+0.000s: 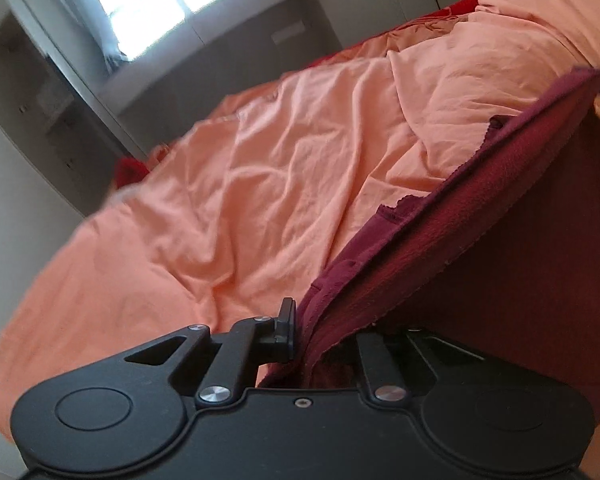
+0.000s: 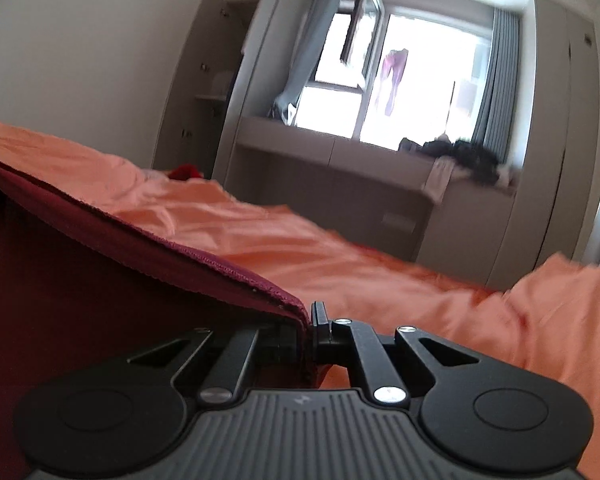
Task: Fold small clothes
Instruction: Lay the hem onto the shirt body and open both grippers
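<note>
I have the dark red garment (image 1: pixel 480 240) lifted off the bed (image 1: pixel 260 168), one corner in each gripper, so I judge this to be the carry-over part of a fold: the edge is raised and stretched between my two hands, not yet laid down. My left gripper (image 1: pixel 308 332) is pinching the cloth at its near corner; one finger shows beside the fabric and the other is buried under it. My right gripper (image 2: pixel 306 330) is pressed together on the other corner, the hem wedged between its two fingers. The garment slopes away from both grippers and blocks one side of each view, so I cannot see where its lower edge lies.

Next I think I need to bring both corners across together, keeping the raised edge taut and level, and set them down on the opposite edge so the halves match.

The orange bedsheet (image 2: pixel 420 280) is rumpled, which could throw off a flat lay. A small bright red thing (image 2: pixel 186 172) sits near the far side of the bed, well apart. Beyond are a window (image 2: pixel 412 80) and a low cabinet (image 2: pixel 340 184) with dark clothes (image 2: pixel 464 156) piled on it.
</note>
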### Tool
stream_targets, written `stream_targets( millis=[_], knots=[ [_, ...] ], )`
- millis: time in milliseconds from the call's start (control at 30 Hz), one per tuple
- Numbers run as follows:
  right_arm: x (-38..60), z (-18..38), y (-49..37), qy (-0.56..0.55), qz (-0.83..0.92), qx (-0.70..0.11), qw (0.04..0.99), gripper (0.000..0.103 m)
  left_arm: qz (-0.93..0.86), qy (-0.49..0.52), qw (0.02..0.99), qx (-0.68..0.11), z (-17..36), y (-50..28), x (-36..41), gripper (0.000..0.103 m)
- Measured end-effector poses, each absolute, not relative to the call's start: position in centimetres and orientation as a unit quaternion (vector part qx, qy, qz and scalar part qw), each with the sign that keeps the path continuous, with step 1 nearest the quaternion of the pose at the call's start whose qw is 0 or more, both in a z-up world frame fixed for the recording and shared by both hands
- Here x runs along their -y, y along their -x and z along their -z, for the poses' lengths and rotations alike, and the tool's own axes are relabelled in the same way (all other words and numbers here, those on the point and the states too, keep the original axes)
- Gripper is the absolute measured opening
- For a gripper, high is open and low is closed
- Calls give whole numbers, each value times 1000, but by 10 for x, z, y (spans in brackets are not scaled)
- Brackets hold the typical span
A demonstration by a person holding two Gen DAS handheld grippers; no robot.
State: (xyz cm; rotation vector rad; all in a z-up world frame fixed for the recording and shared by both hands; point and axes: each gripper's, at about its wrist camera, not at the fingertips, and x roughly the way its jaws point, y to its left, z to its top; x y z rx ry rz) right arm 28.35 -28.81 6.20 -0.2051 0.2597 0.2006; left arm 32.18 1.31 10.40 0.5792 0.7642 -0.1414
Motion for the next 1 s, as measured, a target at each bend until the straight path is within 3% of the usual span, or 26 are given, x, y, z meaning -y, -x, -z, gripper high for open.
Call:
stream_targets(
  millis=[167, 300, 500, 800, 1000],
  knots=[
    [286, -46, -303, 100, -102, -153, 978, 7, 80, -268, 880, -384, -97, -340, -23, 16],
    [285, -42, -312, 99, -101, -165, 976, 7, 80, -241, 881, -400, -95, -356, -34, 27],
    [292, -40, -317, 89, -100, -175, 975, 11, 56, -227, 887, -398, -96, -369, -45, 27],
    [315, -33, -320, 22, -69, -196, 978, 61, 6, -204, 898, -391, -86, -380, -56, 28],
    [324, -30, -313, 19, -44, -195, 980, 91, -25, -211, 896, -390, -72, -383, -54, 48]
  ],
)
